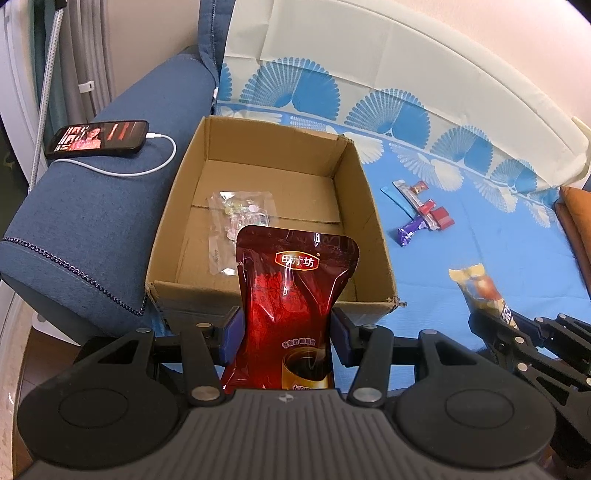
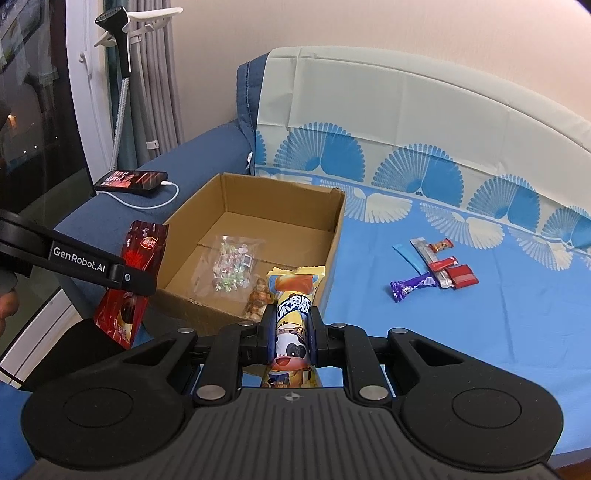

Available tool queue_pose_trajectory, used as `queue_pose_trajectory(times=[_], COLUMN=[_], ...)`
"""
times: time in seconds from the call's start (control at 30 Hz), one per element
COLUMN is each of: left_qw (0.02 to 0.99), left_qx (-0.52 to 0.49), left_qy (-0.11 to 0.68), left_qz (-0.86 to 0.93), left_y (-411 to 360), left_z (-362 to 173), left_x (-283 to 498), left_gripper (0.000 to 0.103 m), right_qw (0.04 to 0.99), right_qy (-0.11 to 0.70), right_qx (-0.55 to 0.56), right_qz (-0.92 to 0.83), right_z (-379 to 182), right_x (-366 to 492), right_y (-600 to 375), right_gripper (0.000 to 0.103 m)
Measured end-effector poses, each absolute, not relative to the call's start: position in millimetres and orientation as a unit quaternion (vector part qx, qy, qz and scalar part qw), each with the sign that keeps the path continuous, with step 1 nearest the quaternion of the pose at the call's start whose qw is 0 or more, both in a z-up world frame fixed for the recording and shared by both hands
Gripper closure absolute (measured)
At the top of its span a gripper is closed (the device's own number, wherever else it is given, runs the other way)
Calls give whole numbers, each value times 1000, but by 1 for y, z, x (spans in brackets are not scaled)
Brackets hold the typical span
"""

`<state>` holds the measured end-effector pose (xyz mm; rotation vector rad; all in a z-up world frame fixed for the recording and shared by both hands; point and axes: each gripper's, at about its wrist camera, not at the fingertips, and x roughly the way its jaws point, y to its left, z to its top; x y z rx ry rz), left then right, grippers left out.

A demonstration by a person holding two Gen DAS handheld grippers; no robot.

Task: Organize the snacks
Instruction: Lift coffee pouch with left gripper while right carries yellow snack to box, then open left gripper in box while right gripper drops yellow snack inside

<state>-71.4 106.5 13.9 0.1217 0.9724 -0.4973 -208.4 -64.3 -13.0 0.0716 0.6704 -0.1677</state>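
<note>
My left gripper [image 1: 284,332] is shut on a dark red snack pouch [image 1: 291,295], held upright over the near edge of an open cardboard box [image 1: 354,192]. A clear bag of small candies [image 1: 240,221] lies on the box floor. My right gripper [image 2: 293,332] is shut on a yellow snack packet with a cartoon cow [image 2: 293,314], just at the box's near right corner [image 2: 332,240]. From the right wrist view the red pouch [image 2: 136,266] and left gripper [image 2: 142,278] hang left of the box, where a small brown wrapped snack [image 2: 256,299] lies beside the candy bag [image 2: 232,269].
Several small wrapped sweets and sticks [image 2: 436,269] lie loose on the blue patterned sofa cover [image 2: 480,332] to the right of the box. A phone on a white cable [image 1: 98,138] rests on the blue armrest [image 1: 85,229]. A garment steamer [image 2: 118,33] stands at the far left.
</note>
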Motion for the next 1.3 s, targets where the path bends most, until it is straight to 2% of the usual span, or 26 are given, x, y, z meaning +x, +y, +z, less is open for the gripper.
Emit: queue_pose_trajectory(times=[0.67,1.3], left_qw=[867,869], left_qx=[61,78], left_qy=[439,440], left_qz=[-227,-211], left_y=[94,65], left_z=[20,3], left_x=[-15,60], left_gripper=[48,48], right_qw=[933,941], right_qy=[345,327], right_qx=[38,58], right_qz=[-92,-70], right_z=[-25,-33], right_x=[-171,-74], right_y=[-71,-87], right_gripper=[85,85])
